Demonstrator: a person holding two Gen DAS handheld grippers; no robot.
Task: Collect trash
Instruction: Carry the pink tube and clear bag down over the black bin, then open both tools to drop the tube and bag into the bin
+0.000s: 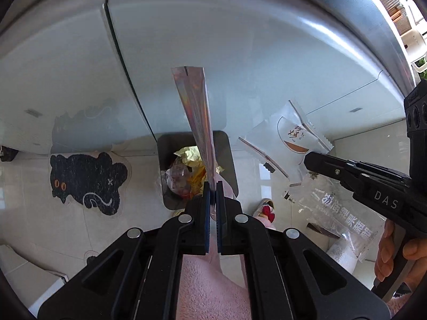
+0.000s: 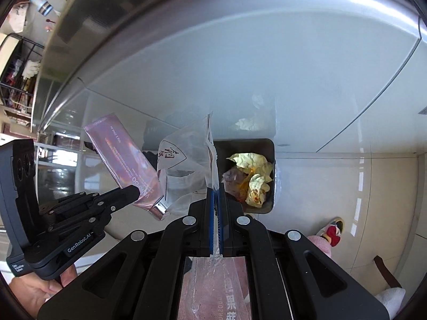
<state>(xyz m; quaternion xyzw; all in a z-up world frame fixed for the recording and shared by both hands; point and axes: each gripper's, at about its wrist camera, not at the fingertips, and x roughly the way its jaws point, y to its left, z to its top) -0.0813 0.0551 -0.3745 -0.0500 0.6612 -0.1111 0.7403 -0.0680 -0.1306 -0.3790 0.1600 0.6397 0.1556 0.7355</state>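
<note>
Two pieces of trash are held above a small grey bin (image 1: 170,144) on the tiled floor, at the foot of a pale cabinet front. In the left gripper (image 1: 212,194) a holographic foil sachet (image 1: 196,114) is pinched at its lower end and stands up and away from the camera, over the bin's mouth. The right gripper (image 2: 215,194) is clenched on a bunch of clear and white plastic wrappers (image 2: 184,160), seen just left of the bin in the right wrist view.

The delivery step is judged to be in hand: both loads are carried but not yet dropped. Next, each load would need to be brought squarely over the opening and the jaws released.

Inside the bin, crumpled yellow paper (image 2: 250,160) and a balled clear bag with reddish contents (image 2: 234,178) are seen. A black cat-shaped mat (image 1: 85,181) lies on the floor to the bin's left.
</note>
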